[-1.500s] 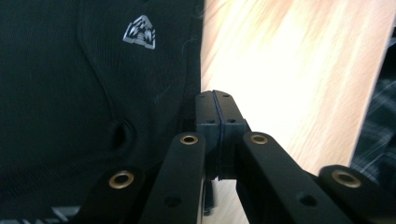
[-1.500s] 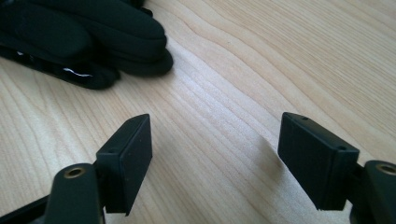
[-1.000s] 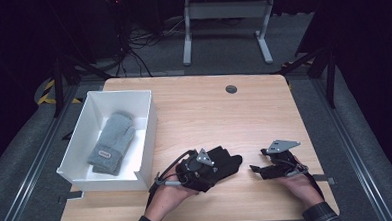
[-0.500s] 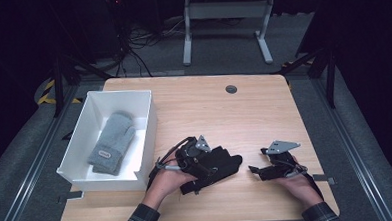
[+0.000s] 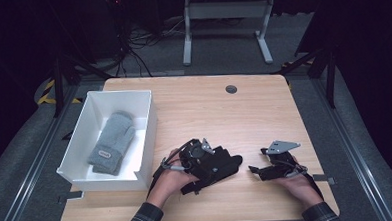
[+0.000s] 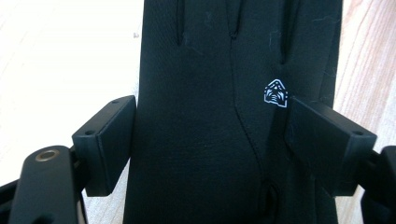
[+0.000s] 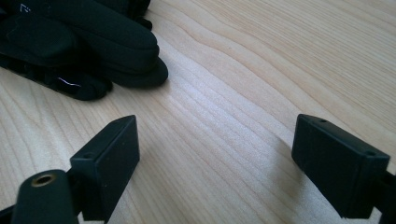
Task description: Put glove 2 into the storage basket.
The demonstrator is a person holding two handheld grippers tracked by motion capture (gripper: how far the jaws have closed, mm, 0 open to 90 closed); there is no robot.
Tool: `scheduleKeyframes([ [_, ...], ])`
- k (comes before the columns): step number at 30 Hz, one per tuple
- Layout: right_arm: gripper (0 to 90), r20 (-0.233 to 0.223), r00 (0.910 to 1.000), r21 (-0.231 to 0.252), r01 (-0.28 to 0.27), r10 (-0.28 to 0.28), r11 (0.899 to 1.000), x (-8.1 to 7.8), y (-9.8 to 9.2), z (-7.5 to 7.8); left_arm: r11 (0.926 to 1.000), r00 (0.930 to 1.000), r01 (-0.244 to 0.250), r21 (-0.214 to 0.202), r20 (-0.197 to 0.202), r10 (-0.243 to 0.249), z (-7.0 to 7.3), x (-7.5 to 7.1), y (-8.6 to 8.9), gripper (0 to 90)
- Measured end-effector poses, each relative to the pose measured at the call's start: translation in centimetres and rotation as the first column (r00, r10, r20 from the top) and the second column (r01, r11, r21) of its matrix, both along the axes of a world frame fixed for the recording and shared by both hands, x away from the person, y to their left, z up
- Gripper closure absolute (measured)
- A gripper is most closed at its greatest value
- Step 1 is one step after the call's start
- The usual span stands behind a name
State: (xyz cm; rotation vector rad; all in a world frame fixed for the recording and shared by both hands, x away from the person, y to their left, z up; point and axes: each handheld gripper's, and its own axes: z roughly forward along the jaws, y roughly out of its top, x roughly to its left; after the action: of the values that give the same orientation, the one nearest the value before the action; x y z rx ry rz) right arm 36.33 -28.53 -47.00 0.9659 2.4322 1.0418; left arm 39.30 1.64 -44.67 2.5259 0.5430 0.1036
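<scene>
High view shows the left gripper [image 5: 214,162] over the black glove [image 5: 225,165] on the table [image 5: 234,119], its fingers just opening astride it, while the right gripper [image 5: 256,170] rests released nearby.

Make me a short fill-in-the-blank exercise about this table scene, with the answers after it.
1. The grey mitten lies inside the white ____.
2. The glove between the left gripper pads is ____ in colour.
3. The right gripper has ____ between its open jaws.
Missing words: box; black; nothing
</scene>
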Motion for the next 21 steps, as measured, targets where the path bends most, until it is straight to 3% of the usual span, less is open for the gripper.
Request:
scheduleKeyframes([
  [3,15.4,0.0,1.0,0.0,0.0,0.0,1.0,0.0,0.0,0.0,1.0,0.9993,-0.002,0.003,-0.037,0.002,-0.3,0.2,0.1,19.7],
  [8,15.4,0.0,1.0,0.0,0.0,0.0,1.0,0.0,0.0,0.0,0.9997,0.9986,0.023,-0.003,-0.047,-0.023,-0.2,0.1,0.2,28.8],
  [11,15.4,0.0,1.0,0.0,0.0,0.0,1.0,0.0,0.0,0.0,0.9994,0.9978,0.032,-0.012,-0.058,-0.033,-0.1,0.1,0.3,36.5],
  [16,15.4,0.0,1.0,0.0,0.0,0.0,1.0,0.0,0.0,0.0,0.9995,0.9926,0.028,-0.015,-0.118,-0.029,0.3,-0.1,0.2,64.7],
  [21,15.4,0.0,1.0,0.0,0.0,0.0,1.0,0.0,0.0,0.0,0.9999,0.9904,-0.005,-0.013,-0.138,0.004,0.9,-0.3,0.2,70.3],
])
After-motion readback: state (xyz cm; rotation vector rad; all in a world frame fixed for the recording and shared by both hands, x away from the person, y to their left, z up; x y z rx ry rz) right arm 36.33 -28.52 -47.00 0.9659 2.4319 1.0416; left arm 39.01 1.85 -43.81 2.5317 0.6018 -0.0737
